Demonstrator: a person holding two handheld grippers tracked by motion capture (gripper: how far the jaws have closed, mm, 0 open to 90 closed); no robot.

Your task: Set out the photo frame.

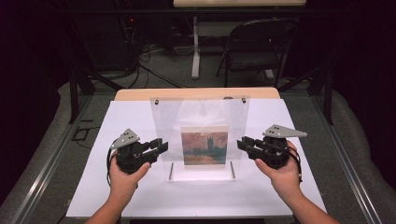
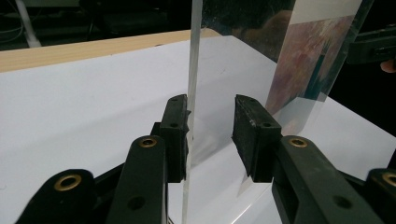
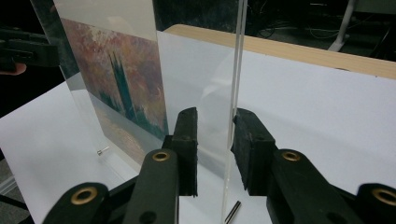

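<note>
Acrylic frame point(image 1: 200, 137), a clear, glossy upright panel with square edges, is seen standing at the middle of the white matte surface point(image 1: 140, 196). A painted print point(image 1: 204, 148) in rust and teal is sandwiched flat inside it. Each side edge is straddled by black, blocky tongs: left tongs point(image 2: 211, 135) unclenched (one pad touching the edge, the other apart), right tongs point(image 3: 215, 147) likewise loose about the pane. A slim metal pin point(image 3: 232, 212) is seen lying beside the base.

Overhead; two close, facing claw-cameras
</note>
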